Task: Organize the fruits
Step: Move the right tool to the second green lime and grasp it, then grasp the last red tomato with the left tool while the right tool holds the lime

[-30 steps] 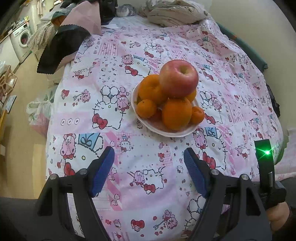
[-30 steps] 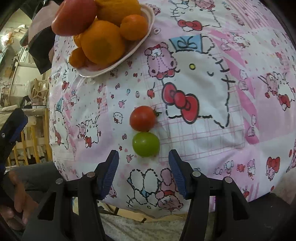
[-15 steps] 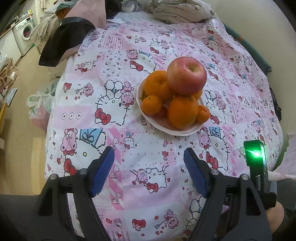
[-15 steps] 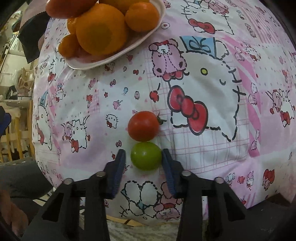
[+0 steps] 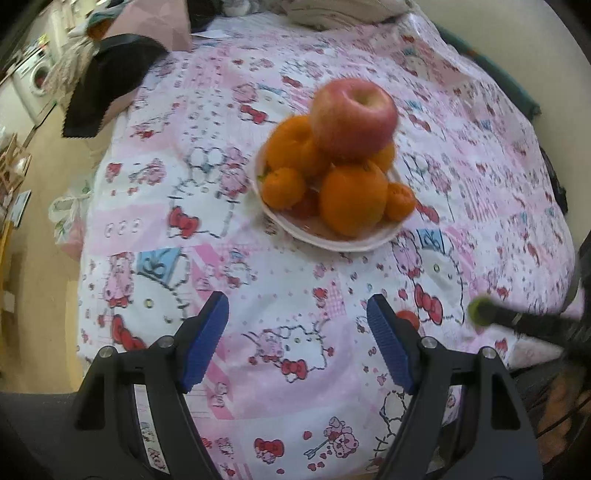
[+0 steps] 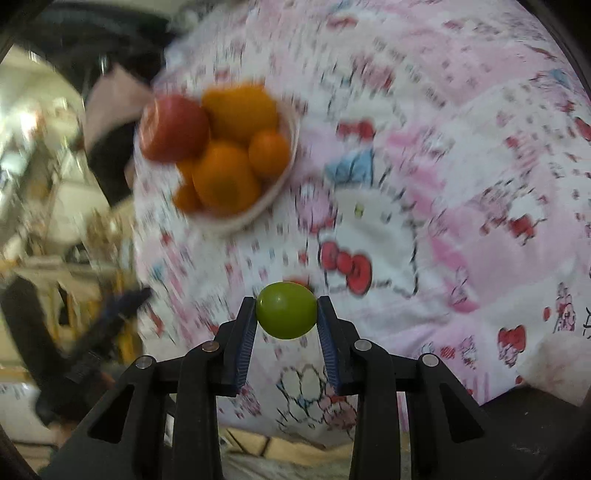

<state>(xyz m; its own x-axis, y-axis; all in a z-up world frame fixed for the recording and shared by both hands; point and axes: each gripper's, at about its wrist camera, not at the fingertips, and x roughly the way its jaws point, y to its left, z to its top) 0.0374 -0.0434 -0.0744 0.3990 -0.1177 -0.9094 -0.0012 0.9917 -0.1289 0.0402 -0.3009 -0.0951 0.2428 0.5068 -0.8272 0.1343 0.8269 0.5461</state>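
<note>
My right gripper (image 6: 286, 312) is shut on a green tomato (image 6: 286, 310) and holds it lifted above the bed; it also shows at the right edge of the left wrist view (image 5: 480, 312). A red tomato (image 5: 407, 318) lies on the sheet, partly hidden behind my left finger; a sliver of it shows behind the green one (image 6: 300, 280). A white bowl (image 5: 332, 242) holds several oranges (image 5: 352, 201) topped by a red apple (image 5: 352, 116); the bowl also shows in the right wrist view (image 6: 284, 173). My left gripper (image 5: 297, 338) is open and empty, short of the bowl.
The fruit sits on a bed with a pink cartoon-cat sheet (image 5: 221, 184). Dark and pink clothes (image 5: 110, 81) lie at its far left corner, bedding (image 5: 332, 11) at the far end. The floor and a plastic bag (image 5: 68, 218) are left of the bed.
My right gripper closed on the green tomato and lifted it off the sheet, away from the red tomato. My left gripper moved a little closer to the bowl, still open.
</note>
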